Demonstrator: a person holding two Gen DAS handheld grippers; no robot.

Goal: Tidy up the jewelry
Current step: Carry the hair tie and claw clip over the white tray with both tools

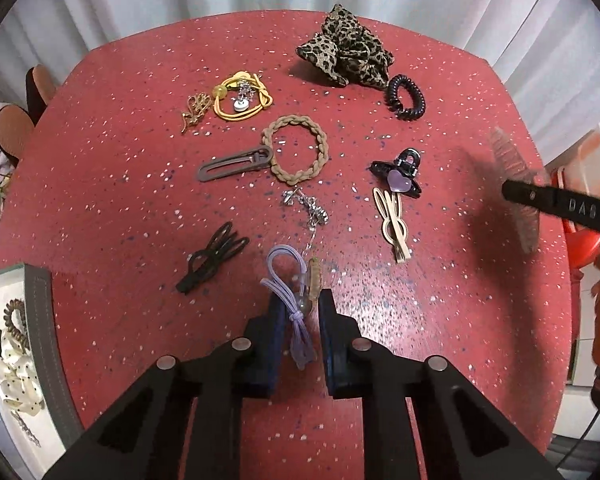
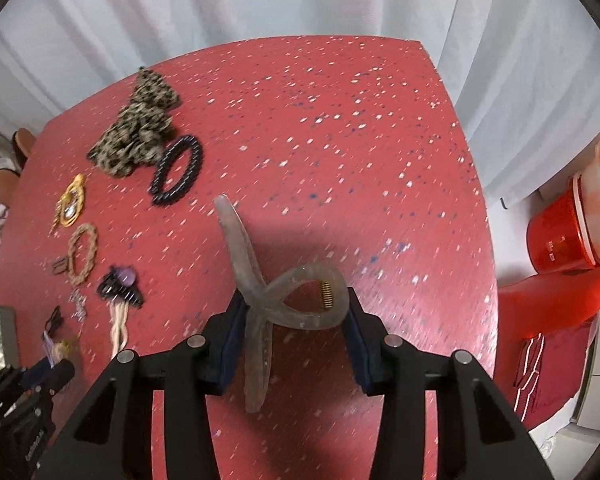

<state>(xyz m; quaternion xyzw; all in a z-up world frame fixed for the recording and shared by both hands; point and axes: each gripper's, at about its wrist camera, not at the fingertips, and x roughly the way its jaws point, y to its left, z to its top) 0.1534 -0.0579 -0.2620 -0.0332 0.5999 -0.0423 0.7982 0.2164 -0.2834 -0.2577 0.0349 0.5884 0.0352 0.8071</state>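
**Me:** Lilac hair tie (image 1: pixel 290 300) is sitting right up close, and my left fingers (image 1: pixel 278 344) are pinching together on its knotted stem, loop poking out ahead over the red surface (image 1: pixel 140 140). A small beige clip (image 1: pixel 314 278) seems to be caught alongside it; I can't tell if it's truly in the grip.

**Spotter:** And the other side?

**Me:** My right fingers (image 2: pixel 230 344) are clamping the frosted claw clip (image 2: pixel 284 292) across its looped handle, one long prong sticking up and away, one trailing back toward me. It's hanging clear of the surface, judging by the shadow under it.

**Spotter:** How are they handling?

**Me:** I'm guessing the tie is featherlight and floppy, so the knot is the place to hold; the loop would just fold. The claw is stiff, smooth plastic with a spring (image 2: pixel 326 296), probably slippery, so I'm squeezing the handle flanks, not the prongs.

**Spotter:** Where's it all going?

**Me:** Likely the white tray (image 1: pixel 40 312) at my near left, already holding a dotted scrunchie (image 1: pixel 18 384) and a brown coil tie (image 1: pixel 14 320). Lying loose beyond: black clip (image 1: pixel 216 254), braided tie (image 1: pixel 296 148), leopard scrunchie (image 1: pixel 346 48), silver chain (image 1: pixel 308 208).
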